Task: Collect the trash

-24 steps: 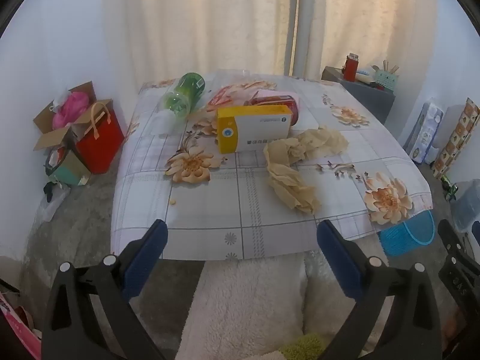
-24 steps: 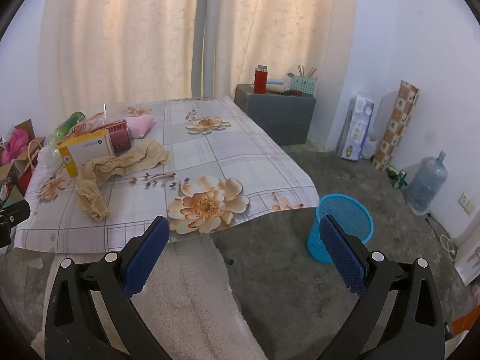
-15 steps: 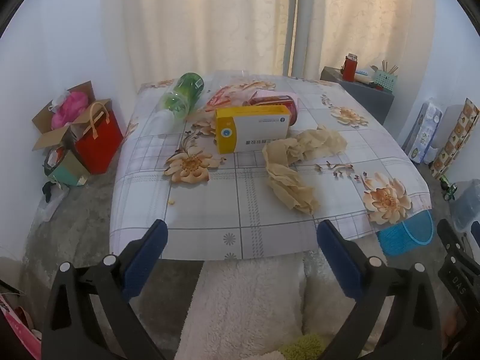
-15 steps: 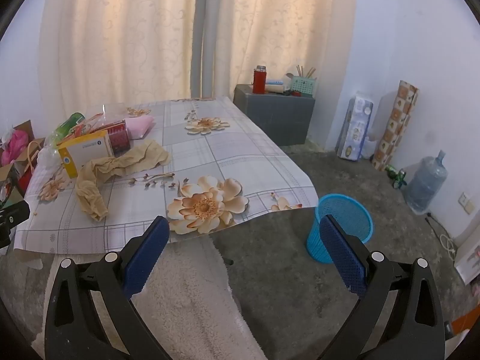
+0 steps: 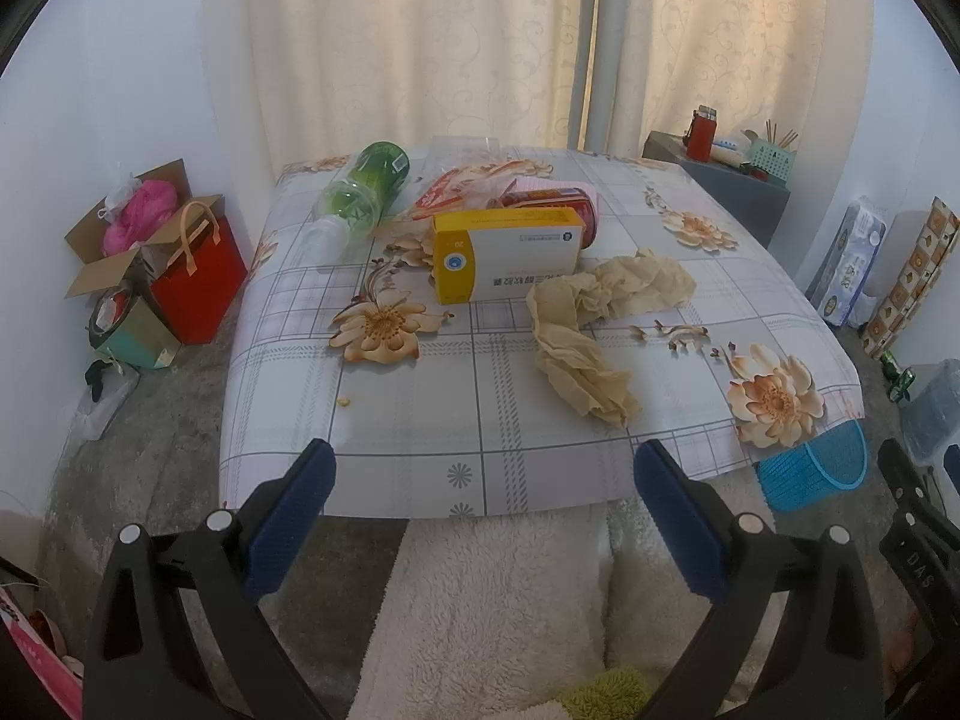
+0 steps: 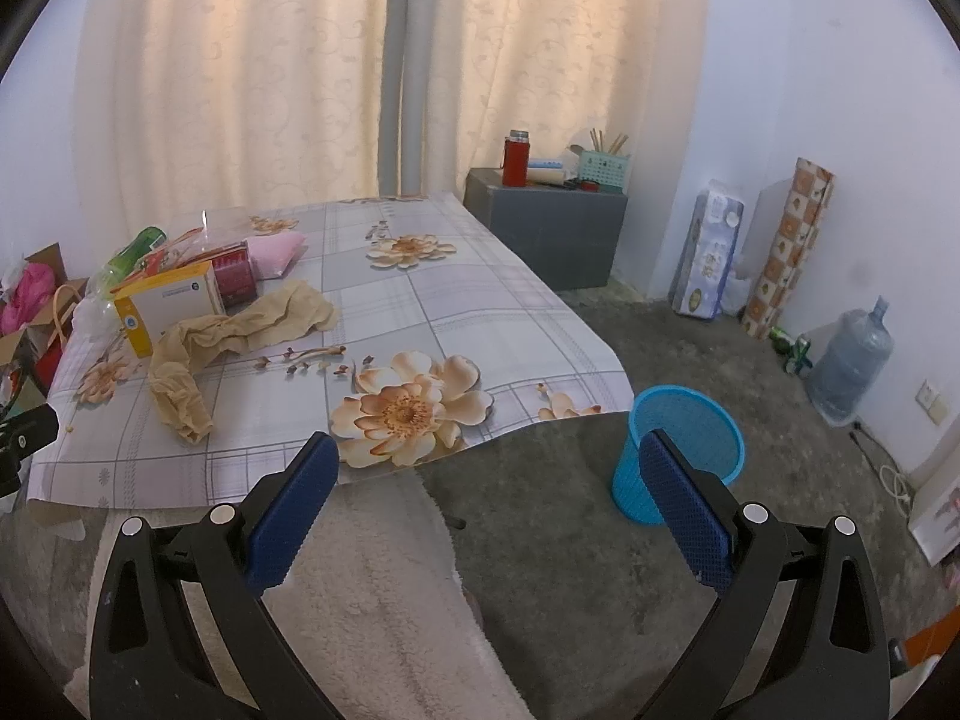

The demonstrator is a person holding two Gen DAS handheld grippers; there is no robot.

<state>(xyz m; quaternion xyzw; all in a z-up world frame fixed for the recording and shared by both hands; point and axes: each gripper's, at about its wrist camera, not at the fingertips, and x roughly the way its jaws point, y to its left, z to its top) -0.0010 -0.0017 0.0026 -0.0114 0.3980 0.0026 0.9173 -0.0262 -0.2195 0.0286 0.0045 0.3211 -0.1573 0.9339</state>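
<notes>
Lived-in home room. Cream patterned curtains point(image 6: 252, 78) across back wall, flower-print plastic cloth over tabletop point(image 6: 480, 312), fluffy white rug point(image 5: 492, 606) on bare concrete floor point(image 6: 690, 360), red paper gift bag point(image 5: 201, 276), large clear water jug point(image 6: 849, 360), pack of tissue rolls point(image 6: 708, 252).

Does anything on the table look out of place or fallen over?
Yes. The green bottle lies on its side at the table's far left corner, and crumpled tan paper sprawls beside the yellow box.
</notes>
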